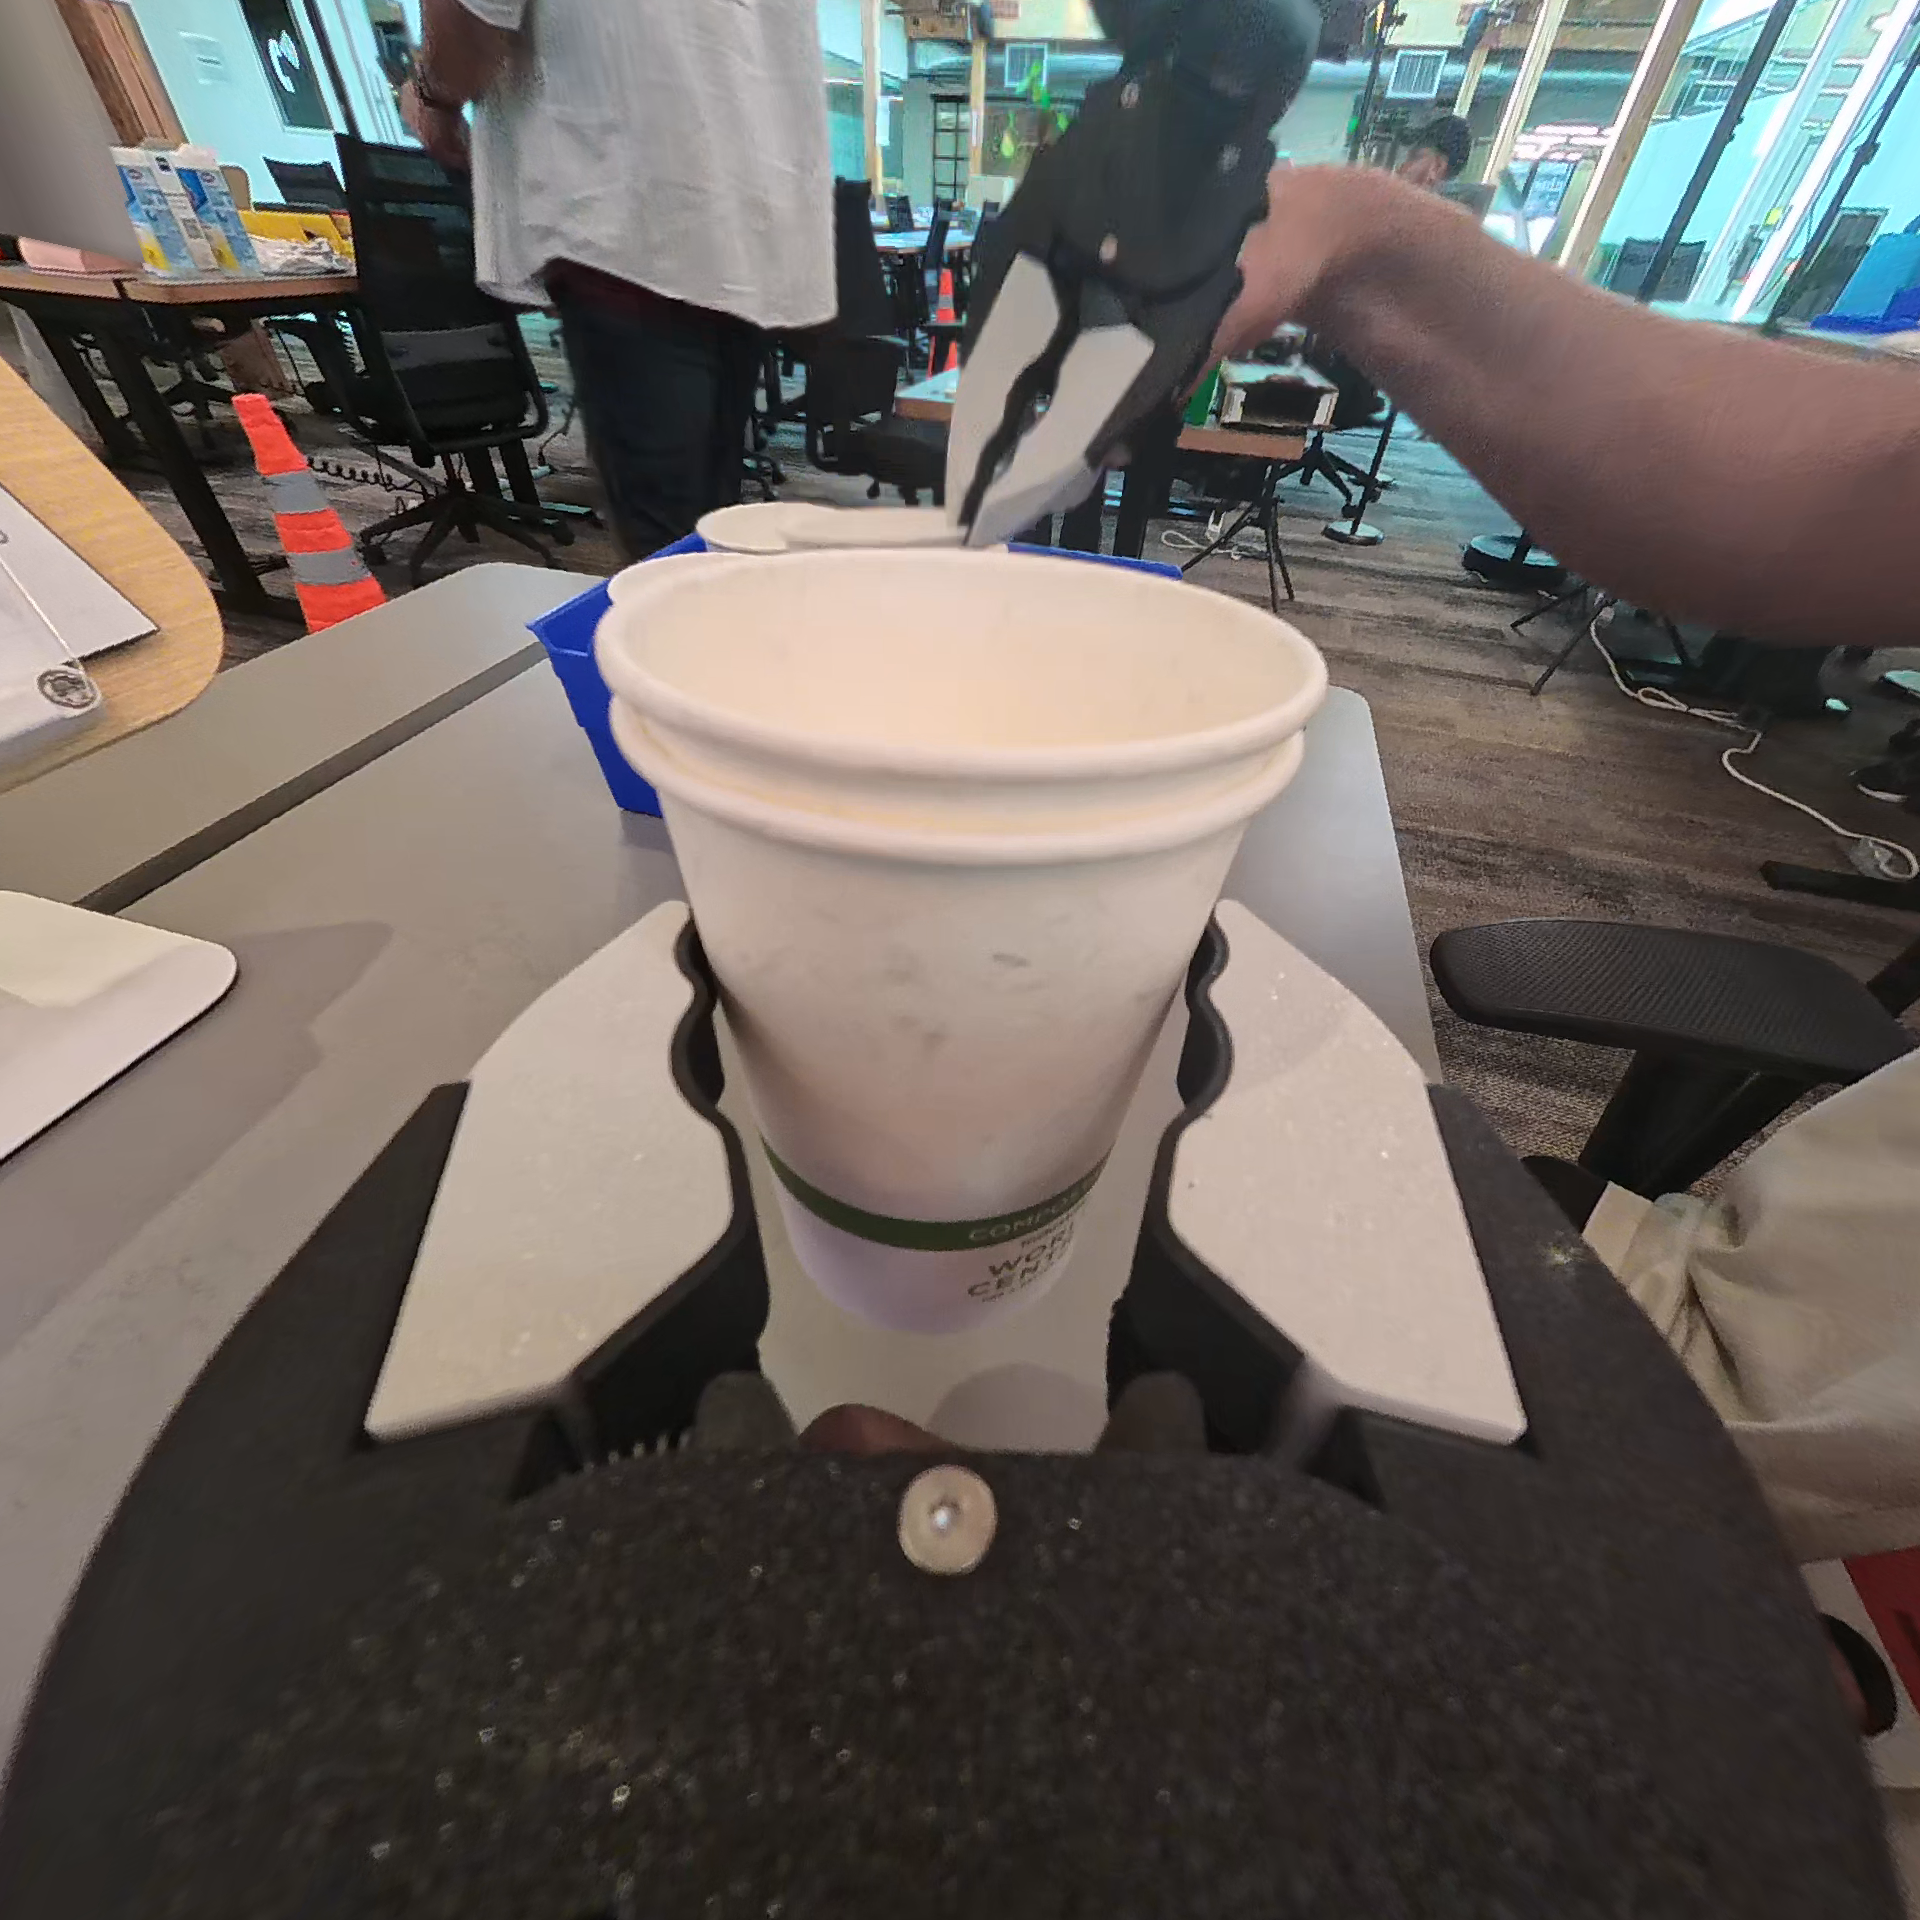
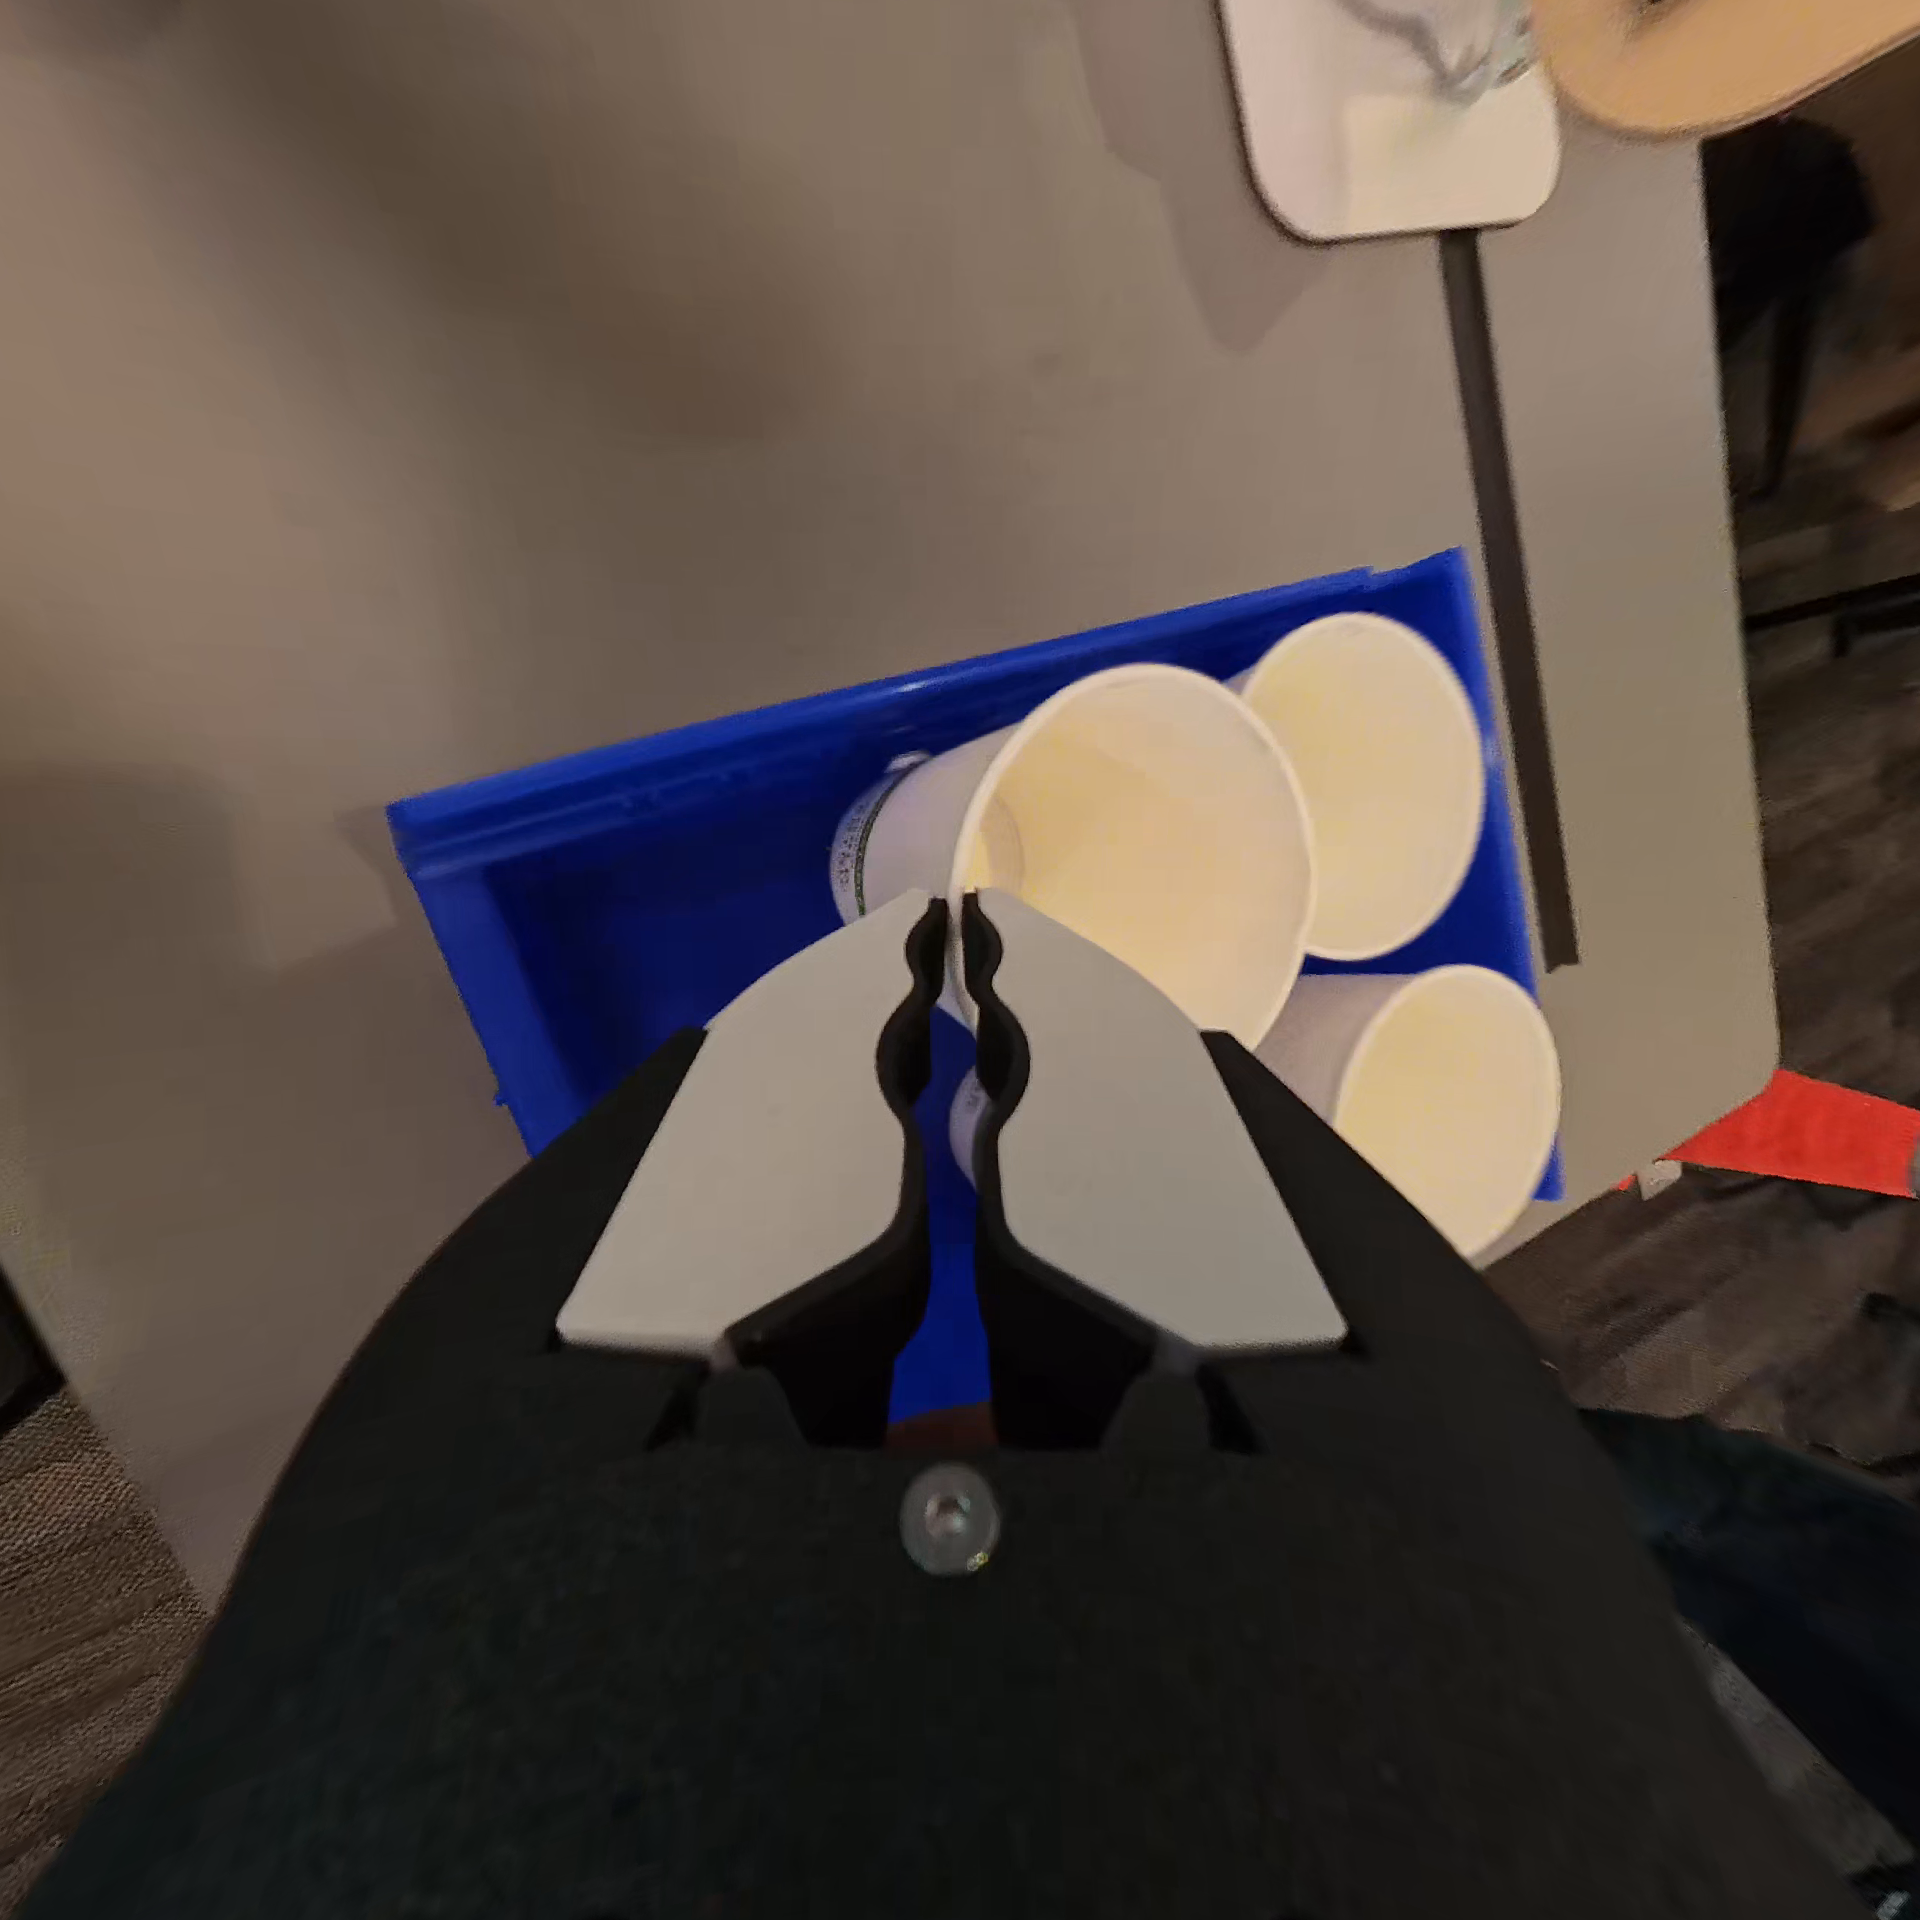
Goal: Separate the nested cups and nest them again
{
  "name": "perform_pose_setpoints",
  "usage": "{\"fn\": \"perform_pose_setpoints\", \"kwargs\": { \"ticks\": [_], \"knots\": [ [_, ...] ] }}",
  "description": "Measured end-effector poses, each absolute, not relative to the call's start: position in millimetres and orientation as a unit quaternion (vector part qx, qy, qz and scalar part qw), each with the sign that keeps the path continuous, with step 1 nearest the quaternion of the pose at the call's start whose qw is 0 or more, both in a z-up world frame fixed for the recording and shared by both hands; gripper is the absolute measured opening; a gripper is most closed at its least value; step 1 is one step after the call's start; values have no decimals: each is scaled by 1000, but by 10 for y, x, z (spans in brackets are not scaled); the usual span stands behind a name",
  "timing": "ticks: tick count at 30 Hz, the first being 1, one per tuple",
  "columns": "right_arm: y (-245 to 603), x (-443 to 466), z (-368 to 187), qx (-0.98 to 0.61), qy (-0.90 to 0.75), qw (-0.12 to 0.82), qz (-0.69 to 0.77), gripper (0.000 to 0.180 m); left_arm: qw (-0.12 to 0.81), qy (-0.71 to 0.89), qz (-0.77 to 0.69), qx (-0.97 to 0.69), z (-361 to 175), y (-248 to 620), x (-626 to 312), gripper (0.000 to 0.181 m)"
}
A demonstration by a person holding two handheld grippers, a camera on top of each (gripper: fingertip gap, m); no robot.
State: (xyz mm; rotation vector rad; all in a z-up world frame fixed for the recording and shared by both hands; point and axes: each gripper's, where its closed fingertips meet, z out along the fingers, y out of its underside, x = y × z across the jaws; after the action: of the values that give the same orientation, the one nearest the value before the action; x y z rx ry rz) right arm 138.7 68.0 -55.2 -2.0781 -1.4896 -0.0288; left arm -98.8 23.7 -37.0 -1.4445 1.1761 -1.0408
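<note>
My left gripper (image 1: 951,935) is shut on the lower body of two nested white paper cups (image 1: 956,914) with a green band, held upright above the grey table (image 1: 416,831). Two stacked rims show at the top. My right gripper (image 2: 956,909) is shut on the rim of a single white paper cup (image 2: 1132,862), which hangs tilted over a blue bin (image 2: 675,852). Two more cups (image 2: 1371,779) (image 2: 1444,1101) stand in the bin. In the left wrist view the right gripper (image 1: 982,525) and its cup (image 1: 831,525) are behind the nested cups, over the bin (image 1: 582,665).
A white flat pad (image 1: 104,987) lies on the table at the left and shows in the right wrist view (image 2: 1392,125). A black chair armrest (image 1: 1662,1008) is beside the table's right edge. A person (image 1: 655,156) and an orange cone (image 1: 301,509) stand beyond the table.
</note>
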Motion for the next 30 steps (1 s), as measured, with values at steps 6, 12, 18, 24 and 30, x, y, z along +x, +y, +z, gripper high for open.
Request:
{"fn": "perform_pose_setpoints", "kwargs": {
  "ticks": [6,12,18,24,30],
  "knots": [
    [769,1297,-918,-773,-570,278,-7,3,476,484,-425,-598,-442,246,-950,87],
    [816,1102,-524,-747,-590,300,-60,19,477,480,-425,-601,-445,267,-956,87],
    [47,-562,278,-605,-707,347,119,15,479,481,-424,-599,-429,266,-966,87],
    [-172,-1094,60,-575,-769,237,145,15,483,485,-417,-599,-429,255,-978,87],
    [-193,-1112,36,-571,-780,213,144,4,485,487,-415,-596,-420,250,-971,87]
  ]
}}
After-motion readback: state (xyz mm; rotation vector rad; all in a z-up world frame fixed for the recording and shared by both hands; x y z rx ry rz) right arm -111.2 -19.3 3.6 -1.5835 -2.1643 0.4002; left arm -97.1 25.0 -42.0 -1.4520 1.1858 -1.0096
